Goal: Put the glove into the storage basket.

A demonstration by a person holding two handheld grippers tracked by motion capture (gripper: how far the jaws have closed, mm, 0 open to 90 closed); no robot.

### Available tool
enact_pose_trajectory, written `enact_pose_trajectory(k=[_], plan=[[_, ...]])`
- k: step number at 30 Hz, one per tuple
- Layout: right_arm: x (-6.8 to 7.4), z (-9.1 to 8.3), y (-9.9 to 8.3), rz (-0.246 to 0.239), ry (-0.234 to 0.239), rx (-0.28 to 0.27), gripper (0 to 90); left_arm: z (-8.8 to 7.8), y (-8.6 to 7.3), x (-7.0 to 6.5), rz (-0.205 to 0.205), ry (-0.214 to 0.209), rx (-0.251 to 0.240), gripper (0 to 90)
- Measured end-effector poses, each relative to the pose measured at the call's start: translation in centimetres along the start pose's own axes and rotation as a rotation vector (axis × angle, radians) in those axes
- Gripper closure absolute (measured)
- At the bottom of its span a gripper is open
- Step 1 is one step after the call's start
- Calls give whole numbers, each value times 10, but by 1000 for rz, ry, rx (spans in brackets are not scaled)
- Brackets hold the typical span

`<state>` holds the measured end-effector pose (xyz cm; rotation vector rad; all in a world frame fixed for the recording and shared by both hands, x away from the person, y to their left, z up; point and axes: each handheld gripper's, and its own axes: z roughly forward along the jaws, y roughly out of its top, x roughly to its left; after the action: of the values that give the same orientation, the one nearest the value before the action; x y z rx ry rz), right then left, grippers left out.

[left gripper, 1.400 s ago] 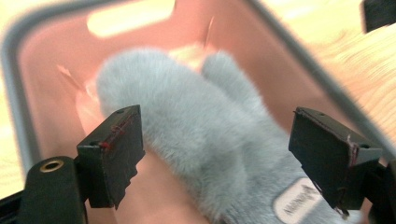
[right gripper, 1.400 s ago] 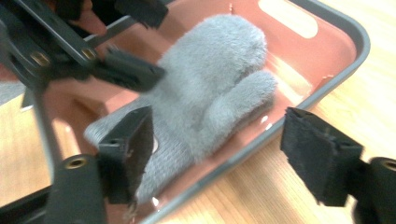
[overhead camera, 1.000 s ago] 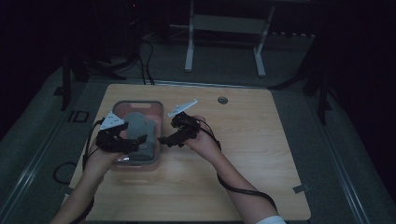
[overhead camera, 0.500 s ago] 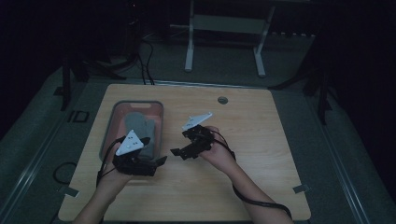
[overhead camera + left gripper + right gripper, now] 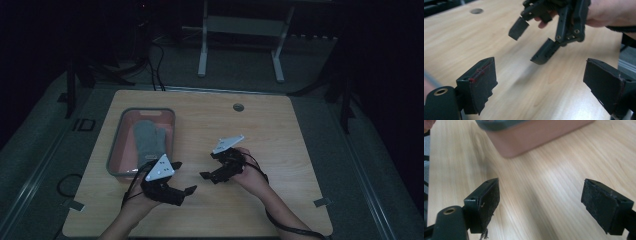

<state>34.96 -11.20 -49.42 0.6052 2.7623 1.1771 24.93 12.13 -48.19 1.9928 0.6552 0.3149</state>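
Grey mitten [image 5: 148, 138] lies in the tray [image 5: 116, 150], cut off in the right gripper view. Left gripper [image 5: 181, 186] and right gripper [image 5: 213, 167] both gape wide, empty, above the table [image 5: 280, 130].

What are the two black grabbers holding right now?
Nothing. The left gripper and the right gripper are both open over the bare table. The grey mitt lies in the tray.

A grey mitt [image 5: 148, 138] lies in a pink bin [image 5: 116, 150] on the table [image 5: 280, 130].
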Motion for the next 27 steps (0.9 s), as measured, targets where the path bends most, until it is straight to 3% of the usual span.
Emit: enact_pose_trajectory(k=[9, 13, 21, 27], plan=[[-11, -6, -37, 34, -4, 8, 149, 25, -12, -10, 4, -83, 11, 119], [-17, -10, -51, 28, -11, -10, 149, 35, -20, -13, -5, -108, 24, 119], [-22, -12, -74, 7, -31, 14, 149, 52, -29, -17, -24, -149, 38, 119], [-25, -19, -91, 10, -61, 4, 149, 58, -31, -23, -13, -172, 48, 119]])
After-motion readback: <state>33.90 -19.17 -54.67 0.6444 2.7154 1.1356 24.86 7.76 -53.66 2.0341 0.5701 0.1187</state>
